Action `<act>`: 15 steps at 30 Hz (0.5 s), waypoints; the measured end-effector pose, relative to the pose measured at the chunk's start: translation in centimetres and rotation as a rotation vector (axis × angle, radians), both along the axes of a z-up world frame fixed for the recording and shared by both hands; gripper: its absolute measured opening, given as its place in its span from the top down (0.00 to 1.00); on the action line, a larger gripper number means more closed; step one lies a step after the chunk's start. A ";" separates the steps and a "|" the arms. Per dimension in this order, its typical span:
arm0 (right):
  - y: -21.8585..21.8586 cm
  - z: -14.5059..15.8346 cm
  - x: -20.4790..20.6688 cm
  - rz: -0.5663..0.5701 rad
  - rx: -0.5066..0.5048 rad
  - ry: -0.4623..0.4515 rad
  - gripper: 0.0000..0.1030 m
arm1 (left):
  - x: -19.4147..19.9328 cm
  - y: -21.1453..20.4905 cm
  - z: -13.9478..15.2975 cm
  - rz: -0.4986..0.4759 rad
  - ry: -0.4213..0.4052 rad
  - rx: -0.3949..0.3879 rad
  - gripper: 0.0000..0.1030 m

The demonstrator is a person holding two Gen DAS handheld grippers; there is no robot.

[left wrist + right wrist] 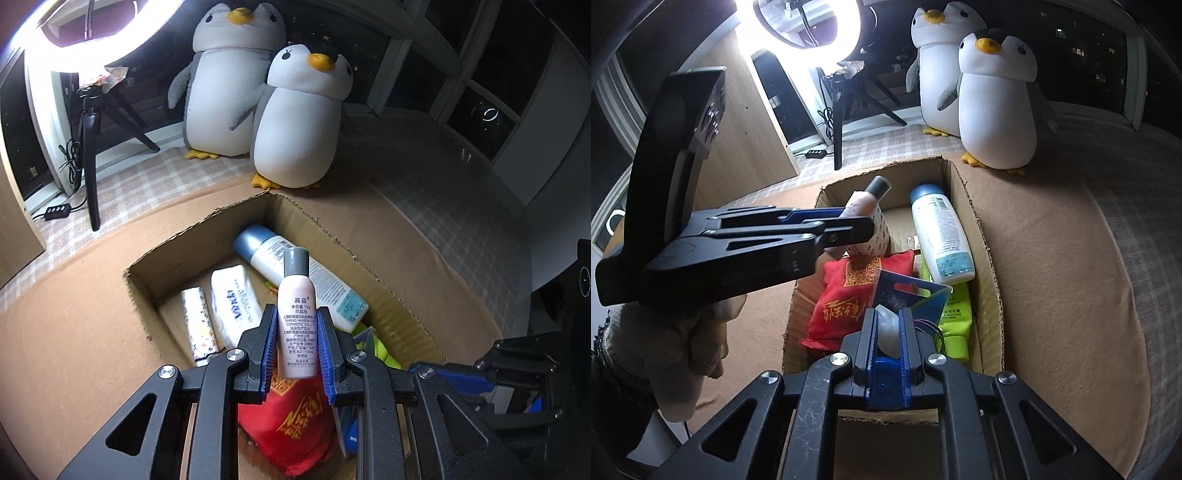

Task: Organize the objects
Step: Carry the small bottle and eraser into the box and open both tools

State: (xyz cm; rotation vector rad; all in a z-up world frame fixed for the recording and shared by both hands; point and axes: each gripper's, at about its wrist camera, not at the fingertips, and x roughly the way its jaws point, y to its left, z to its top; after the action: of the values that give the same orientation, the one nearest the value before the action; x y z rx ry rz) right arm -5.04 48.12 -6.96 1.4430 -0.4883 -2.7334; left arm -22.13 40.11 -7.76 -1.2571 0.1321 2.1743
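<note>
My left gripper [297, 321] is shut on a small pink bottle [297, 306] with a grey cap, held upright over an open cardboard box [332, 221]. In the right wrist view the same left gripper [862, 225] reaches in from the left with the pink bottle [866, 201] over the box's far end. My right gripper [889, 317] is shut on a blue-carded blister pack [908, 295] above the near half of the box [982, 236]. Inside lie a large white bottle with a blue cap [940, 229], a red pouch [846, 295] and a green tube [955, 325].
The box also holds a white pack [236, 306] and a small patterned tube [199, 328]. Two plush penguins [303, 122] stand just behind it. A ring light [805, 22] on a tripod [90, 158] stands at the back left. A hand [701, 332] holds the left gripper.
</note>
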 end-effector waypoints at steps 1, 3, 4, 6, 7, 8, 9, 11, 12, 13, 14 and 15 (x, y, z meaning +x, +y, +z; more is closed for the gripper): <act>0.0 -0.1 0.0 0.001 0.000 -0.001 0.90 | -0.1 0.2 -0.1 -0.001 -0.001 -0.002 0.79; 0.2 -0.2 -0.1 0.002 -0.003 -0.002 0.90 | -0.3 0.5 -0.2 -0.003 0.000 -0.005 0.79; 0.2 -0.2 -0.1 0.002 -0.003 -0.003 0.90 | -0.3 0.6 -0.3 -0.004 -0.001 -0.006 0.79; 0.2 -0.2 -0.1 0.002 -0.005 -0.004 0.90 | -0.5 0.8 -0.4 -0.006 0.000 -0.007 0.79; 0.3 -0.3 -0.1 0.003 -0.005 -0.005 0.90 | -0.5 0.9 -0.4 -0.008 0.000 -0.008 0.79; 0.3 -0.3 -0.1 0.003 -0.007 -0.007 0.90 | -0.5 1.0 -0.4 -0.010 0.001 -0.011 0.79; 0.3 -0.3 -0.2 0.003 -0.007 -0.007 0.90 | -0.6 1.0 -0.5 -0.012 0.001 -0.011 0.79; 0.3 -0.4 -0.2 0.005 -0.008 -0.006 0.88 | -0.7 1.1 -0.5 -0.015 -0.002 -0.011 0.78; 0.2 -0.4 -0.2 0.003 -0.009 -0.003 0.86 | -0.7 1.1 -0.5 -0.014 -0.004 -0.010 0.78; 0.2 -0.3 -0.2 -0.003 -0.007 0.001 0.81 | -0.8 1.1 -0.5 -0.014 -0.007 -0.009 0.77; 0.2 -0.3 -0.2 -0.009 -0.005 0.004 0.69 | -0.8 1.0 -0.5 -0.012 -0.009 -0.007 0.76; 0.2 -0.3 -0.2 -0.007 -0.010 0.003 0.64 | -0.8 1.0 -0.5 -0.013 -0.006 -0.007 0.74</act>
State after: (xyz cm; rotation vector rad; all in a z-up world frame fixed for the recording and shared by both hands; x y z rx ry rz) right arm -5.23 48.30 -7.28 1.4380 -0.5066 -2.7336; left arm -22.96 41.07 -8.23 -1.2634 0.1446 2.1609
